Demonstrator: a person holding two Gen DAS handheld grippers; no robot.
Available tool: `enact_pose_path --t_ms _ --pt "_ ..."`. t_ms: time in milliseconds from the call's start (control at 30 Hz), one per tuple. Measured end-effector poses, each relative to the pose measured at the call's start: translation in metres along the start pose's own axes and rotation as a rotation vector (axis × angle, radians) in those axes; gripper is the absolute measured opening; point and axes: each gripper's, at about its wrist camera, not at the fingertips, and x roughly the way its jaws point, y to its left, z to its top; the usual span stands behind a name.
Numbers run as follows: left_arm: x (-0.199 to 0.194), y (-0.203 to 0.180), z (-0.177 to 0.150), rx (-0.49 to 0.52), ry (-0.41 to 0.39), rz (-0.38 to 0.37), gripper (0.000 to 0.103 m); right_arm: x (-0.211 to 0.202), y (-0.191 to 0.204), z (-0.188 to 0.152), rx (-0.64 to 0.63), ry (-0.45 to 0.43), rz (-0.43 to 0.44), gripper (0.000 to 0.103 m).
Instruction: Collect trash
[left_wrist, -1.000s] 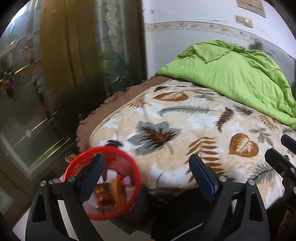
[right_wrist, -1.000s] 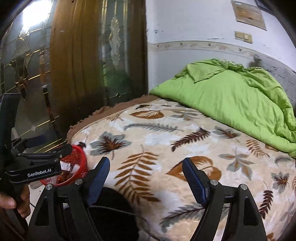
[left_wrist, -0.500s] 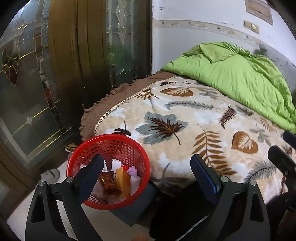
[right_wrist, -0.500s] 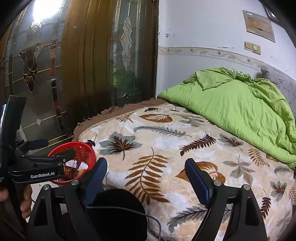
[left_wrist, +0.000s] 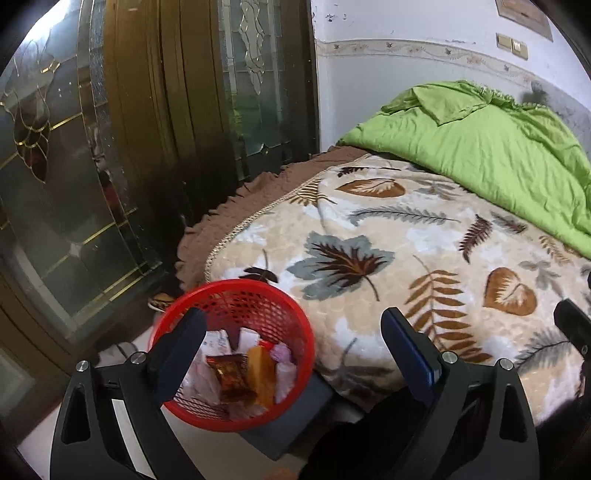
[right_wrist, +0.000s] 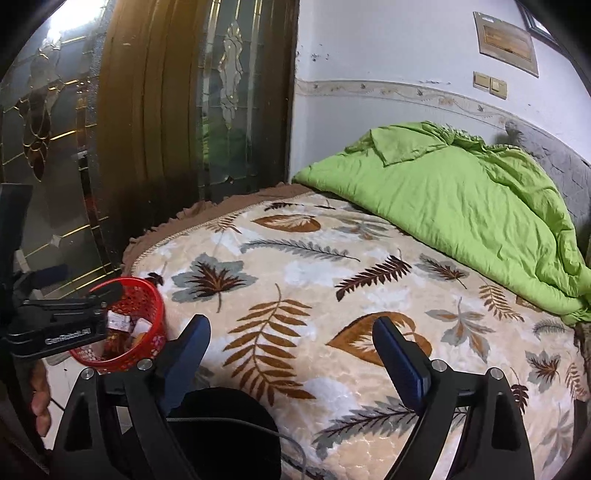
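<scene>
Down at seven o'clock beside the bed (left_wrist: 369, 236), the red basket (left_wrist: 236, 291) already holds the wrappers (left_wrist: 231, 373), while my left claw (left_wrist: 291, 354) and right claw (right_wrist: 291, 354) both gape empty, nothing visibly left to collect.

Your left wrist camera looks forward and down along its hand-held gripper (left_wrist: 291, 350), close over the red basket (left_wrist: 236, 291) at 7 o'clock, with the bed (left_wrist: 406, 258) filling the frame from 12 to 4 o'clock. Your right wrist camera sits further right and a little higher, facing the same way across the bed (right_wrist: 332, 295); there the basket (right_wrist: 147, 295) lies well off at 9 o'clock. Both views share the leaf-print blanket, the green quilt (left_wrist: 498, 147) (right_wrist: 461, 206) at 1 o'clock, the glass door (left_wrist: 251, 92) (right_wrist: 229, 110) and the basket.
</scene>
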Motion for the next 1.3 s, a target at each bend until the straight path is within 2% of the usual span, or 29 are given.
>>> enact_pose_path --t_ms 133,300,667,1300 --pt "0.004 0.004 0.001 0.000 0.013 0.033 0.095 0.006 -0.001 -0.002 -0.001 0.010 -0.005 0.092" --pt "0.009 -0.003 -0.002 0.048 0.021 0.064 0.095 0.012 -0.004 -0.007 0.004 0.039 -0.005 0.093" --pt "0.010 -0.009 -0.008 0.072 0.037 0.015 0.095 0.008 -0.003 -0.009 0.004 0.042 -0.025 0.093" --pt "0.010 -0.011 -0.007 0.077 0.040 0.020 0.095 0.008 0.005 -0.010 -0.022 0.050 -0.026 0.093"
